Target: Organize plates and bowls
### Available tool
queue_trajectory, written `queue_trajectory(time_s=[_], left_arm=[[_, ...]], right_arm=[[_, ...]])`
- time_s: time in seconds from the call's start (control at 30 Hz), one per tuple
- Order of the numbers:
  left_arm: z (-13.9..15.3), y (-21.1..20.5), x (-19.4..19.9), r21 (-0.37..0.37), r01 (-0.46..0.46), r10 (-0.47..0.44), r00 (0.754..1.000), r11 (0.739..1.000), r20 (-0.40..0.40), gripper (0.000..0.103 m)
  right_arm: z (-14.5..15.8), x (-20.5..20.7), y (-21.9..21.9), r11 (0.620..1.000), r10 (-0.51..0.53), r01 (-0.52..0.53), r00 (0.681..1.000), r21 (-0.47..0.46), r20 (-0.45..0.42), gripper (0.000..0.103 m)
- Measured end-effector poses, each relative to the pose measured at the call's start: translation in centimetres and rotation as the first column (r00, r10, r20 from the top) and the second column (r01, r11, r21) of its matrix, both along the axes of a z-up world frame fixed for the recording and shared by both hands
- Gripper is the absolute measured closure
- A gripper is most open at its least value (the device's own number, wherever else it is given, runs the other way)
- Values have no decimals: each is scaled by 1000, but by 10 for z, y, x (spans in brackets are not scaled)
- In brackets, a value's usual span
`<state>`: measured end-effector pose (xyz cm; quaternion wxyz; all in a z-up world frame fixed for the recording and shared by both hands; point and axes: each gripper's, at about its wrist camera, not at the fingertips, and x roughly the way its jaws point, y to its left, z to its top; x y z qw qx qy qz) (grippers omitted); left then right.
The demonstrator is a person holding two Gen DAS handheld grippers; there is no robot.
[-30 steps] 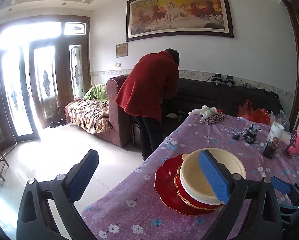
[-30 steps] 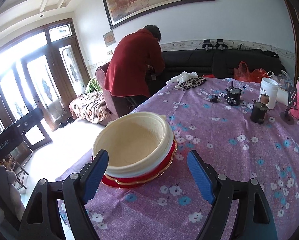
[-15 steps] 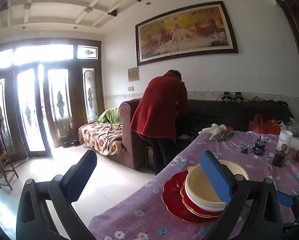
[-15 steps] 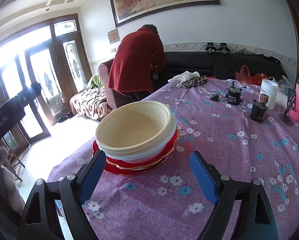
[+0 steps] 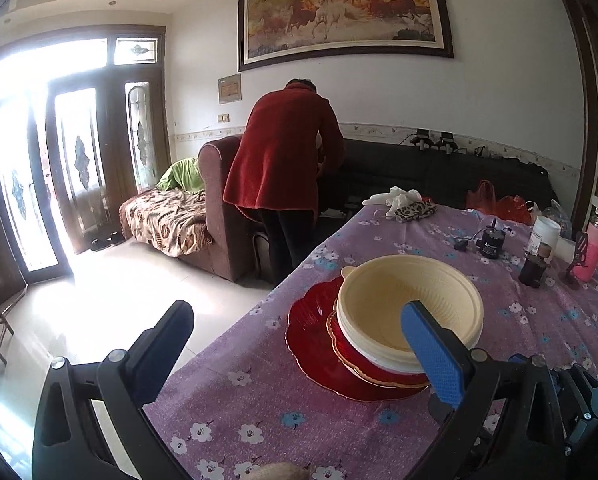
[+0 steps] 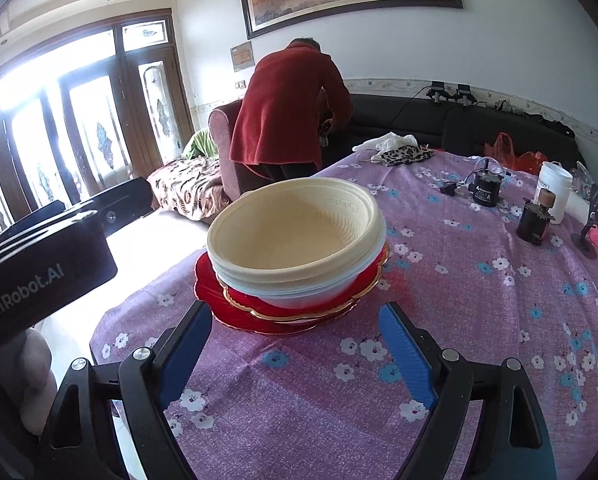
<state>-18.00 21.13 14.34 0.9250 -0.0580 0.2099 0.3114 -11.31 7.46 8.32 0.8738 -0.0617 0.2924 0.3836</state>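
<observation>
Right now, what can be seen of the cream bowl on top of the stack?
The cream bowl looks like thin matte plastic, round, with a ribbed inner wall and a small rim tab. It is empty and upright, nested in a white bowl on red gold-rimmed plates. Neither gripper touches it.

**Stacked bowls and plates near the table's left edge**

The left gripper [image 5: 299, 360] hangs wide open above the purple floral tablecloth [image 5: 283, 420], holding nothing. Cream bowls [image 5: 379, 308] sit nested on red plates [image 5: 315, 340] near the table's left edge. A white cup [image 5: 543, 235] and pink bottle [image 5: 591, 256] stand toward the far right corner.
</observation>
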Motion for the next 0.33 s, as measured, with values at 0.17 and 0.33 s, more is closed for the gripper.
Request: queue_trajectory(time_s=[0.17, 0.33], left_arm=[[-4, 3, 2, 0, -7, 7, 1000, 1000, -14, 0], [-6, 7, 4, -24, -4, 4, 1000, 1000, -31, 0]], right_arm=[[-2, -2, 8, 1000, 18, -18, 1000, -8, -8, 14], [-4, 0, 9, 1000, 19, -19, 1000, -5, -20, 14]])
